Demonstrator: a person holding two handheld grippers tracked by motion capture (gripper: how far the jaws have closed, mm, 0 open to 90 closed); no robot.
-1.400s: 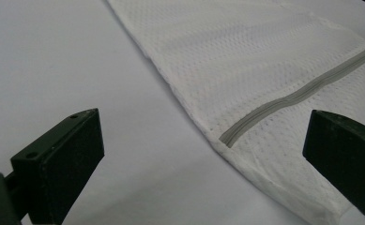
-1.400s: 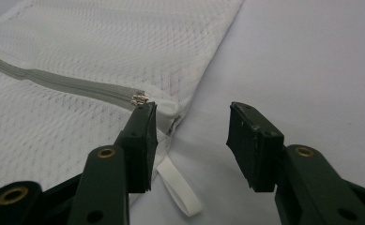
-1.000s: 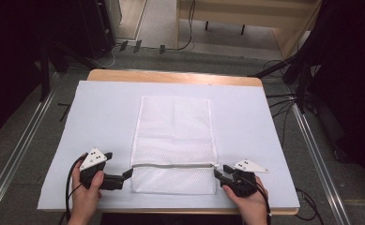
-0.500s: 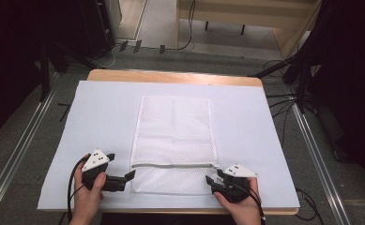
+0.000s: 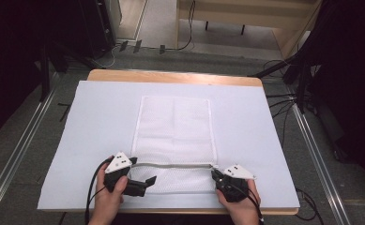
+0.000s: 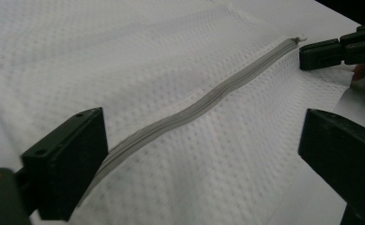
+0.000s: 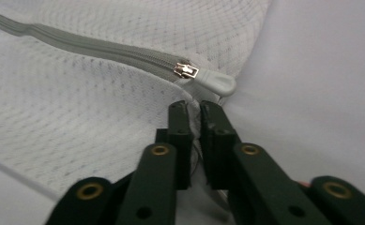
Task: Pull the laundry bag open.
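A white mesh bag [image 5: 175, 126] lies flat on the table, with a grey zipper [image 5: 171, 165] running across near its front end. My left gripper [image 5: 146, 184] is open over the bag's front left corner; in the left gripper view [image 6: 201, 133] the zipper [image 6: 203, 105] passes between its wide jaws. At the zipper's right end my right gripper [image 5: 215, 175] is shut on the mesh edge. The right gripper view has its jaws [image 7: 194, 110] pinching fabric just below the slider [image 7: 186, 71] and its grey pull tab [image 7: 216, 84].
A white sheet [image 5: 95, 122] covers the wooden table [image 5: 171, 76], whose front edge runs just under the person's hands. Metal rails [image 5: 16, 159] flank the table on both sides, and cables [image 5: 283, 101] lie on the floor at the right.
The right gripper has shifted a little left and closed in on the zipper's right end. The left gripper has edged right onto the bag's front left corner.
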